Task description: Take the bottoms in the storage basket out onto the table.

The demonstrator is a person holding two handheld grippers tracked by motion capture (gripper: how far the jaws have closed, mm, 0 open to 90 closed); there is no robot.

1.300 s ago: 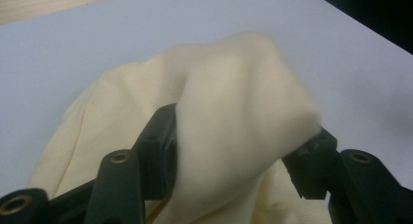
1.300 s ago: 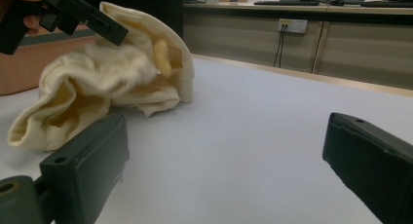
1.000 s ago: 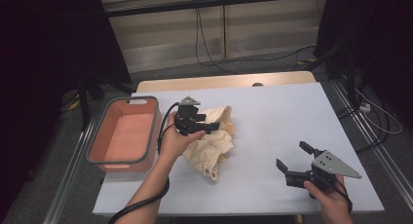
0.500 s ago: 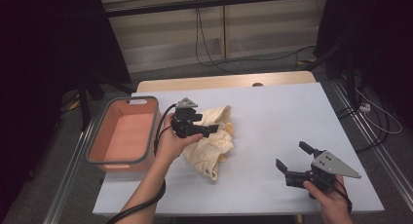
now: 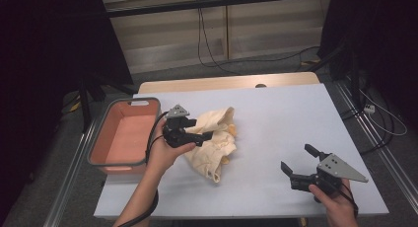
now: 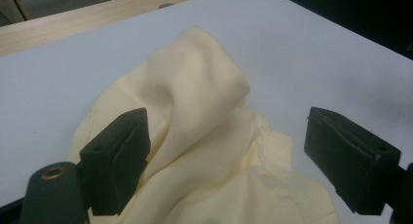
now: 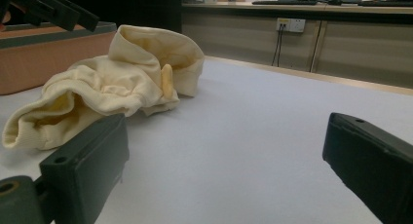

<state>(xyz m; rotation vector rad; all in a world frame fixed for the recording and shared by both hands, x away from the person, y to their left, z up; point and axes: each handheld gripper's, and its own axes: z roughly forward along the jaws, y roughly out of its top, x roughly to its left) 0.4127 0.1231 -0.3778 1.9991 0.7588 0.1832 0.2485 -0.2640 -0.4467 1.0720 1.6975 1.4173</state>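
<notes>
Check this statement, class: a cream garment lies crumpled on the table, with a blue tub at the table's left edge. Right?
Not quite. The tub is salmon pink with a grey rim, as the high view shows. The cream garment does lie crumpled on the table.

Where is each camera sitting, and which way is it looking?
High view: sits above the person's side, looking forward and down on the table; shows both forearms, the left hand-held gripper over the cream garment, the right hand-held gripper, and the orange bin.
Left gripper view: rides the left hand-held gripper, looking down between its open jaws at the garment.
Right gripper view: rides the right hand-held gripper, low over the table, facing the garment and bin past its open jaws.
Shared: the garment appears in all three views.
</notes>
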